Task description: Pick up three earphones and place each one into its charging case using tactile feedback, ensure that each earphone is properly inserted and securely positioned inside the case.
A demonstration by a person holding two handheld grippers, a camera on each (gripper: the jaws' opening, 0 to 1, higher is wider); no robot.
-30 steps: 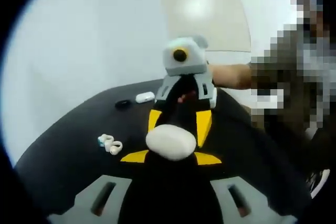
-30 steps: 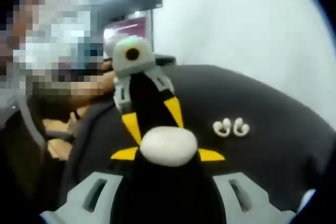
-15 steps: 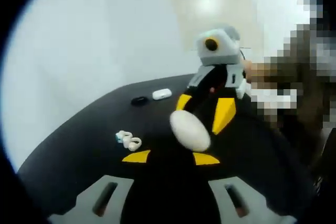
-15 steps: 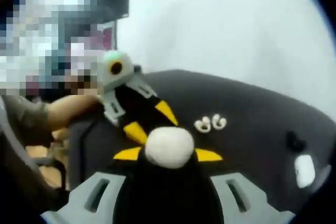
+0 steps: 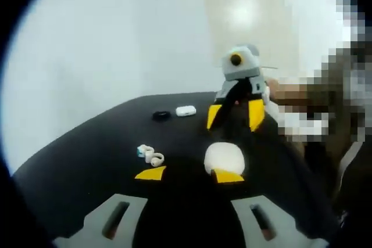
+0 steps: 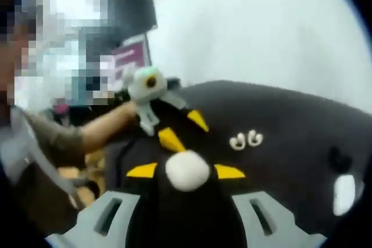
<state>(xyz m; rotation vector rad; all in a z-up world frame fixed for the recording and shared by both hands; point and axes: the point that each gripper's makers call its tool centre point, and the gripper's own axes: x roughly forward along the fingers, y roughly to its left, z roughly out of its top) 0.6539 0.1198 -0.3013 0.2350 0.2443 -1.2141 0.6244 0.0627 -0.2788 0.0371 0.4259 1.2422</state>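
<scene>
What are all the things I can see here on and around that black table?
Table: one, black, under everything.
Earphones: a small white cluster, seemingly two, though too blurred for a sure count, lying on the table.
White oval case: one, closed, between the yellow tips of the left gripper.
White case: one, small, far side of the table.
Black object: one, small, beside that white case; too blurred to name.
Dark screen: one, against the wall in the right gripper view.
Left gripper: grey, yellow-tipped fingers.
Right gripper: same colours, tips close beside the oval case.
</scene>
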